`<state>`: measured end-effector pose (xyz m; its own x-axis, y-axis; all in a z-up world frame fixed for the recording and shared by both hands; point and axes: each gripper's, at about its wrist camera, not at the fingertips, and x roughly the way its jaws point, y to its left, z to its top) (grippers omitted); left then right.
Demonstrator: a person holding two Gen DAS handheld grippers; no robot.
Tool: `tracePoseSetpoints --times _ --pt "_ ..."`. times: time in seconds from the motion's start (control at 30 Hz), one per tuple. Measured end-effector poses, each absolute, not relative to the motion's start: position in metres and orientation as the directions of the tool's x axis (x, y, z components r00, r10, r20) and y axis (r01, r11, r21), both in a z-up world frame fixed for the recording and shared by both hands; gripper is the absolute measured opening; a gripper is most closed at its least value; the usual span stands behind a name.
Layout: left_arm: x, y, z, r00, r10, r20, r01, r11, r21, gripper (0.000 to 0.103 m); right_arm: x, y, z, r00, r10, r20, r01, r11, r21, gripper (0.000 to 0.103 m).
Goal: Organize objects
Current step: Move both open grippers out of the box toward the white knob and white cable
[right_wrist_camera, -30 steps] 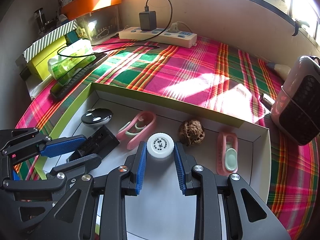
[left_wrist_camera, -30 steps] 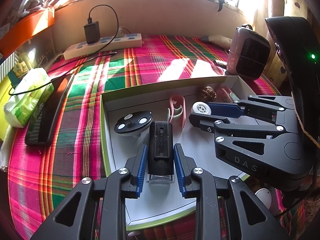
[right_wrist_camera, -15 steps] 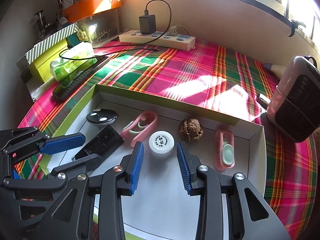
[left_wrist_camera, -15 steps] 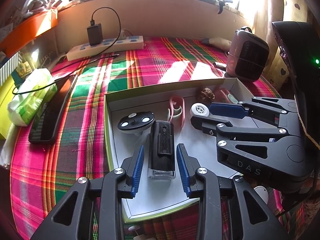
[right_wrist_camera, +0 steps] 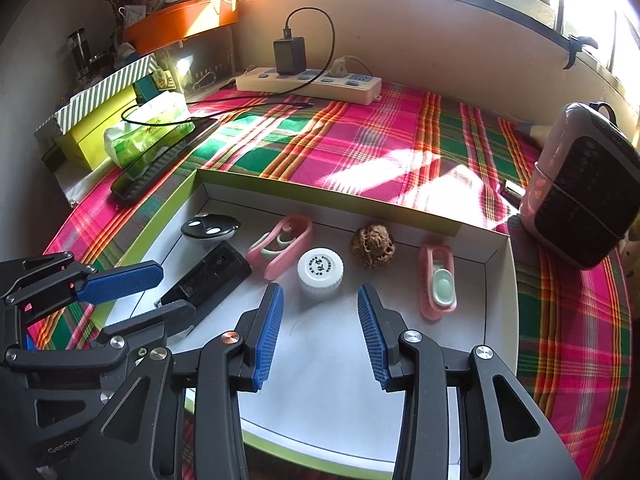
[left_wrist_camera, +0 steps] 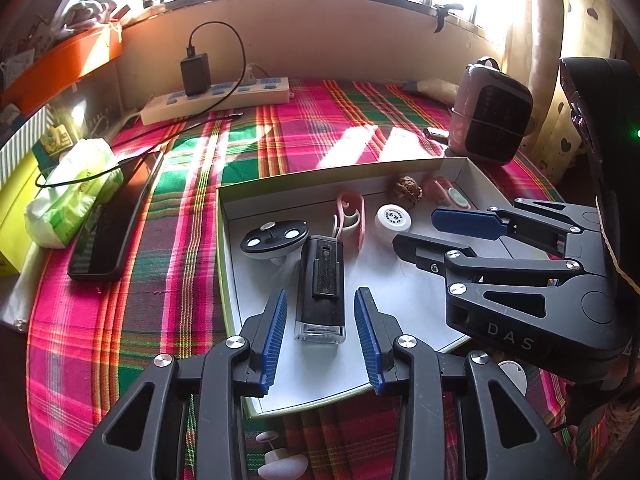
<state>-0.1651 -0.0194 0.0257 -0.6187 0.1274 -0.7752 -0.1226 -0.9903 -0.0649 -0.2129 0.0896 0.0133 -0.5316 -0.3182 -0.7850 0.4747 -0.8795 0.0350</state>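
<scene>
Both claws have just been opening. Your left gripper (left_wrist_camera: 320,336) stands apart around the near end of the black rectangular device (left_wrist_camera: 322,284), pads clear of its sides. Your right gripper (right_wrist_camera: 320,332) stands apart just short of the white screw-cap jar (right_wrist_camera: 320,267); nothing is between its pads. Both items lie on the floor of the shallow green-rimmed box lid (right_wrist_camera: 496,280), alongside the walnut (right_wrist_camera: 372,246), two pink clips and a round black gadget (left_wrist_camera: 275,237).

Risk: withdraw at an angle and a pad may drag the black device against the round gadget, or nudge the jar into the pink clip (right_wrist_camera: 280,246) beside it.

Clearance: the two grippers sit close together; lift straight up before separating. The lid's low walls are near on the left and front; open floor lies toward you
</scene>
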Motion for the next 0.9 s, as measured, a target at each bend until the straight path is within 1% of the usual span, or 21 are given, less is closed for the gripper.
tracePoseSetpoints --times 0.63,0.8,0.9 --pt "-0.142 -0.033 0.037 -0.645 0.107 -0.756 -0.094 -0.994 -0.061 0.034 -0.190 0.107 0.028 -0.570 -0.326 -0.754 0.444 -0.894 0.052 0.041" --pt "-0.132 -0.037 0.037 -0.647 0.127 -0.752 -0.102 -0.992 -0.079 0.034 -0.183 0.113 0.030 -0.582 -0.321 -0.747 0.431 -0.901 0.051 0.041" --pt "-0.126 -0.036 0.040 -0.654 0.123 -0.746 -0.106 -0.992 -0.070 0.034 -0.178 0.117 0.032 -0.590 -0.324 -0.739 0.426 -0.903 0.056 0.041"
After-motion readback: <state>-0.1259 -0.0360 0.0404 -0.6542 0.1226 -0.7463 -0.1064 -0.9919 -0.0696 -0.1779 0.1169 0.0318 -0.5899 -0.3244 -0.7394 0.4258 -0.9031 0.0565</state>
